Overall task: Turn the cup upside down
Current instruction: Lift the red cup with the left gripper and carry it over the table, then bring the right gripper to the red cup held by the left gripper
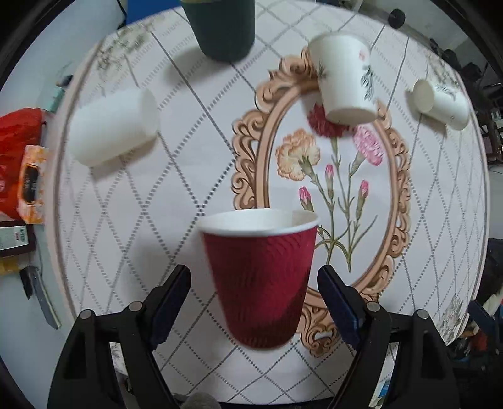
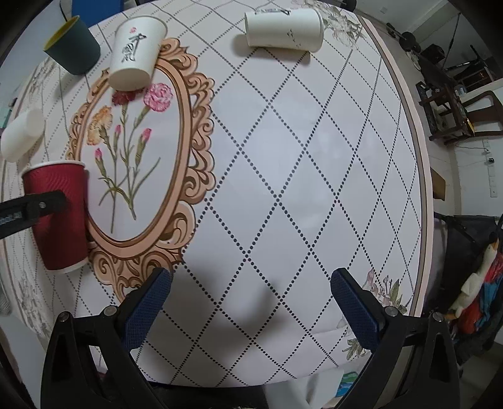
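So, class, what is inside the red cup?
The red cup stands upright between the open left tool. Only its white inner wall shows, nothing in it; the bottom is hidden by the rim.

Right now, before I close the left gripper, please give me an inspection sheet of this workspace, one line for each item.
Surface: round table under a cloth with diamond lines and a flower print.
Job's things: red cup upright, mouth up, not yet flipped.
Clutter: dark green cup upright; printed white cup upright; two white cups lying on their sides, one left, one at the far edge.
Grippers: left gripper open, fingers either side of the red cup; right gripper open, holding nothing.
Cables: nothing seen on the table.
Surroundings: wooden chair; orange box.
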`<action>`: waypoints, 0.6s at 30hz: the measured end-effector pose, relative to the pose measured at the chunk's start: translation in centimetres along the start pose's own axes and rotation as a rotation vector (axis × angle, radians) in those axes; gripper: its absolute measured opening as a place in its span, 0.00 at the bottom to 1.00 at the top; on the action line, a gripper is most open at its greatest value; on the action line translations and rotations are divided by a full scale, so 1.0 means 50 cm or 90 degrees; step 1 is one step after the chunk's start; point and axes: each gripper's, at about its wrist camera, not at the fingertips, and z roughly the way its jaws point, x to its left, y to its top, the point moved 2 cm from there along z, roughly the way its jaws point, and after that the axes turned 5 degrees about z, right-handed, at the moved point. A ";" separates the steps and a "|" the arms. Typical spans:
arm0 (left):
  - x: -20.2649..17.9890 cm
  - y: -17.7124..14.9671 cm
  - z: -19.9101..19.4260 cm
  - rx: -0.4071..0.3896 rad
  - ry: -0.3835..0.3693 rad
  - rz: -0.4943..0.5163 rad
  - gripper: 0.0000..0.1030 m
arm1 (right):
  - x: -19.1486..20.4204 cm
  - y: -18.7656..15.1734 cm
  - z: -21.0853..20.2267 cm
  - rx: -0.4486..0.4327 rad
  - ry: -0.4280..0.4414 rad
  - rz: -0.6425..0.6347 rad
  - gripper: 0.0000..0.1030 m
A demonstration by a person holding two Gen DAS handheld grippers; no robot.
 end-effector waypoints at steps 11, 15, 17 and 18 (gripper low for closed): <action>0.057 -0.096 -0.103 -0.015 0.110 -0.080 0.80 | 0.078 -0.018 -0.070 -0.032 0.050 -0.079 1.00; 0.112 -0.137 -0.102 -0.017 0.110 -0.111 0.80 | 0.127 -0.026 -0.098 -0.041 0.060 -0.112 1.00; 0.144 -0.165 -0.096 -0.010 0.106 -0.129 0.80 | 0.152 -0.029 -0.113 -0.050 0.057 -0.139 1.00; 0.154 -0.173 -0.093 -0.006 0.107 -0.134 0.80 | 0.174 -0.030 -0.125 -0.057 0.047 -0.174 1.00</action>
